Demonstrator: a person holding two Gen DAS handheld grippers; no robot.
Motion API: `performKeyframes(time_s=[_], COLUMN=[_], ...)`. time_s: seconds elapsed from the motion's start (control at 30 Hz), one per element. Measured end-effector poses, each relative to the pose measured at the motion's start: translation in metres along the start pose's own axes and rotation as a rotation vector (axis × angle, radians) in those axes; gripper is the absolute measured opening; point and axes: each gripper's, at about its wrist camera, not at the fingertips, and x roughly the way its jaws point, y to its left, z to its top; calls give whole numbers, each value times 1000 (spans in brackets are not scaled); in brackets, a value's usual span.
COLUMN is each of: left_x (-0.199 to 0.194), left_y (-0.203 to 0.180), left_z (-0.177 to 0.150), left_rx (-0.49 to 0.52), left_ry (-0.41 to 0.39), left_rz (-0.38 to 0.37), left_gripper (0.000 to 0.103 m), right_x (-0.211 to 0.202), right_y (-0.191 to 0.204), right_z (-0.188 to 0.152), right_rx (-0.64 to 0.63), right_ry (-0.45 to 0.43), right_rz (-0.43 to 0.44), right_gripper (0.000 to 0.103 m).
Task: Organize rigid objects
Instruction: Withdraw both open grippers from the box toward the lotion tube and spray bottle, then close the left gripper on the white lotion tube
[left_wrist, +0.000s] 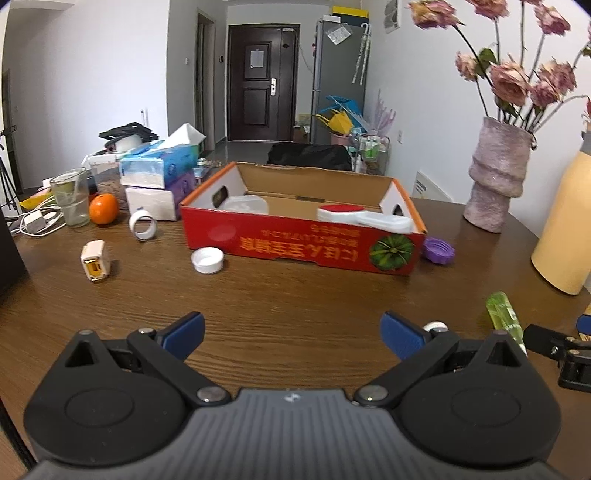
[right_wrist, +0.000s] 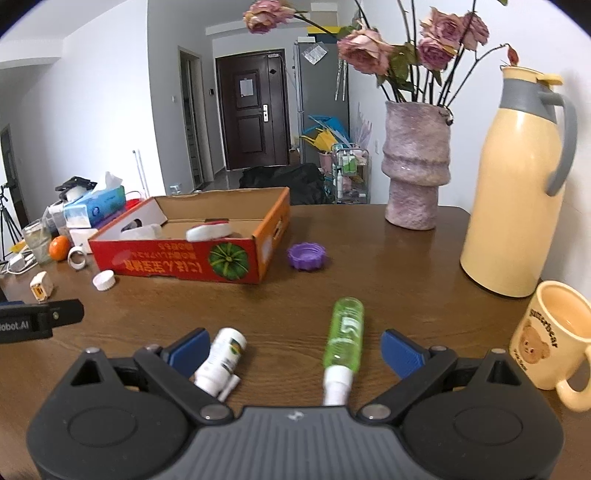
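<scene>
A red cardboard box (left_wrist: 303, 243) (right_wrist: 177, 262) stands open on the wooden table, holding a white and red brush (left_wrist: 364, 218) and a white lid (left_wrist: 245, 205). Loose on the table lie a white cap (left_wrist: 208, 260), a purple cap (left_wrist: 438, 250) (right_wrist: 307, 255), a white tape ring (left_wrist: 143, 224), a white charger plug (left_wrist: 95, 260), a green spray bottle (right_wrist: 341, 341) (left_wrist: 504, 314) and a white bottle (right_wrist: 221, 360). My left gripper (left_wrist: 293, 334) is open and empty above bare table. My right gripper (right_wrist: 295, 350) is open, with both bottles lying between its fingers.
Tissue boxes (left_wrist: 159, 170), a glass (left_wrist: 72, 197) and an orange (left_wrist: 103, 209) crowd the far left. A vase of dried roses (right_wrist: 415, 170), a yellow thermos (right_wrist: 517, 184) and a bear mug (right_wrist: 550, 336) stand along the right side.
</scene>
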Motion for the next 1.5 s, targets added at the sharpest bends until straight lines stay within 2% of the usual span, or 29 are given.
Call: performKeyframes(time_s=[0.57, 0.97, 1.4, 1.5], left_x=[16, 45, 88, 94], left_y=[-57, -86, -119, -121], left_z=[-14, -27, -36, -35], left_rx=[42, 69, 101, 96], left_ry=[44, 107, 161, 171], left_rz=[-27, -39, 15, 10], left_gripper=[103, 103, 103, 99], right_x=[19, 31, 33, 34], right_y=[-49, -70, -77, -78], right_z=[-17, -28, -31, -31], right_rx=[-4, 5, 21, 29], right_ry=[37, 35, 16, 10], right_rz=[-6, -4, -27, -33], right_gripper=[102, 103, 103, 102])
